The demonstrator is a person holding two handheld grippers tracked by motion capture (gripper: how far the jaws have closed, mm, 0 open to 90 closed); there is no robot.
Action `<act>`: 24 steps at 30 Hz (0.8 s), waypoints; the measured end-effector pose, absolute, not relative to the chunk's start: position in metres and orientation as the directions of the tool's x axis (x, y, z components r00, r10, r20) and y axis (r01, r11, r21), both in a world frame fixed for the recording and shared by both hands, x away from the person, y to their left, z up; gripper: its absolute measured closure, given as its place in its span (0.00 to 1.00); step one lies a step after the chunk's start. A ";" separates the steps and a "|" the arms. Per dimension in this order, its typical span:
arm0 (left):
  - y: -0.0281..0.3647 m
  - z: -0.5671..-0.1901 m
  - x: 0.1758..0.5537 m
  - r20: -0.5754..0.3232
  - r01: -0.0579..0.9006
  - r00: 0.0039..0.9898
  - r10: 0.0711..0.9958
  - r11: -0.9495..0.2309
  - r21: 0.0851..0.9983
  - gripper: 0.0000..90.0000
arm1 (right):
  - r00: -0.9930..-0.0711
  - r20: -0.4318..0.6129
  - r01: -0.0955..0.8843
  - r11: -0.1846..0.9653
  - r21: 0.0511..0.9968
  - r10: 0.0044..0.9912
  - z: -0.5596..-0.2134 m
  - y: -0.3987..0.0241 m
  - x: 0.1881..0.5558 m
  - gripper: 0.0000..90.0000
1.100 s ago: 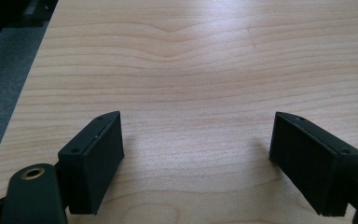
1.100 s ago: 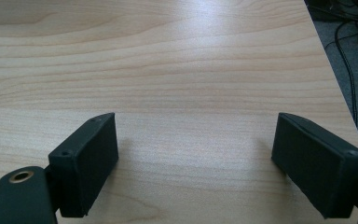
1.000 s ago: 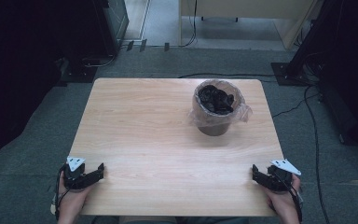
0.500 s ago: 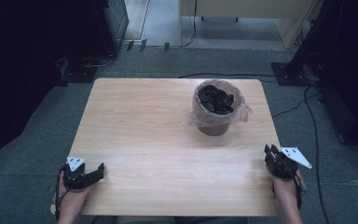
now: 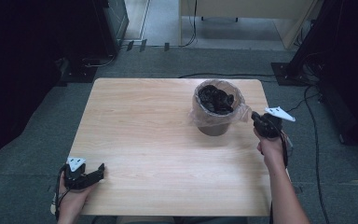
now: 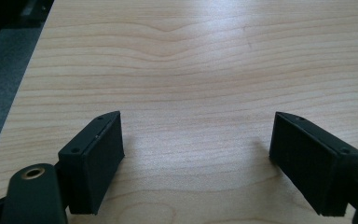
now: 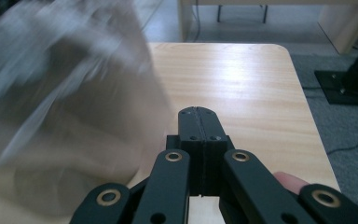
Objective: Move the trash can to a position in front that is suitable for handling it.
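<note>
Bench (image 5: 144, 140): pale wood-grain top, carrying one bin toward its far right part.
Bin (image 5: 213, 127): a small dark bucket, standing upright, lined with a clear plastic bag (image 5: 200, 116) whose edge is folding out over the rim; dark contents are sitting inside, too small to identify.
Right gripper (image 5: 256, 119): hovering just to the right of the bin at about rim height, pointing toward the bag's outer fold; whether it is touching the plastic cannot be told.
Right gripper, state: in the right gripper view (image 7: 199, 119) the two jaws are pressing flat together with nothing between them; the bin is lying blurred to their left.
Left gripper (image 5: 93, 175): resting at the near left edge of the bench, well apart from the bin.
Left gripper, state: in the left gripper view (image 6: 196, 154) the jaws are standing wide apart over bare wood, holding nothing.
Key relation: the bin is lying directly left of the right gripper, which is by far the nearer; any move on the bag probably falls to that hand, and the jaws would need parting first.
</note>
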State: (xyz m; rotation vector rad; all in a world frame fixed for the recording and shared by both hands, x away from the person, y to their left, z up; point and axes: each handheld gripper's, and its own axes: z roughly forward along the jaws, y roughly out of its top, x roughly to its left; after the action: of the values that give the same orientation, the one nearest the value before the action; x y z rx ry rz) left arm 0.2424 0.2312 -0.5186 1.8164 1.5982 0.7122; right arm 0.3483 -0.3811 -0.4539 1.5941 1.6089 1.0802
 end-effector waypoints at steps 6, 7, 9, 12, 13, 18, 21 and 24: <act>0.231 -0.519 0.242 0.000 0.664 0.133 0.991 -0.090 0.742 0.19 | -0.005 0.202 0.470 -0.176 0.865 0.979 -0.445 -0.384 0.382 1.00; 0.231 -0.519 0.242 0.001 0.664 0.135 0.991 -0.091 0.742 0.19 | -0.008 0.206 0.468 -0.178 0.866 0.979 -0.444 -0.382 0.386 1.00; 0.231 -0.518 0.242 0.002 0.665 0.137 0.991 -0.094 0.741 0.19 | -0.040 0.186 0.466 -0.147 0.873 0.982 -0.443 -0.378 0.395 1.00; 0.231 -0.518 0.242 0.002 0.665 0.139 0.990 -0.095 0.741 0.19 | -0.090 0.166 0.480 -0.103 0.871 0.982 -0.444 -0.373 0.402 1.00; 0.231 -0.518 0.242 0.003 0.665 0.140 0.990 -0.096 0.740 0.19 | -0.110 0.149 0.486 -0.077 0.871 0.983 -0.446 -0.368 0.407 1.00; 0.231 -0.518 0.242 0.003 0.664 0.143 0.990 -0.098 0.741 0.19 | -0.186 0.146 0.460 -0.045 0.887 0.972 -0.449 -0.360 0.412 1.00; 0.231 -0.519 0.242 0.004 0.664 0.145 0.989 -0.100 0.741 0.19 | -0.214 0.133 0.454 -0.021 0.891 0.968 -0.451 -0.357 0.412 1.00; 0.231 -0.519 0.242 0.003 0.663 0.146 0.989 -0.100 0.742 0.19 | -0.228 0.137 0.448 -0.021 0.894 0.964 -0.452 -0.359 0.412 1.00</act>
State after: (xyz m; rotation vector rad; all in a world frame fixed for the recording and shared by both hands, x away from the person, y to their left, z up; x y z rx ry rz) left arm 0.2419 0.2307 -0.5186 1.8313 1.5792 0.7041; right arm 0.4116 -0.3589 -0.4520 1.4778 1.7102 1.2130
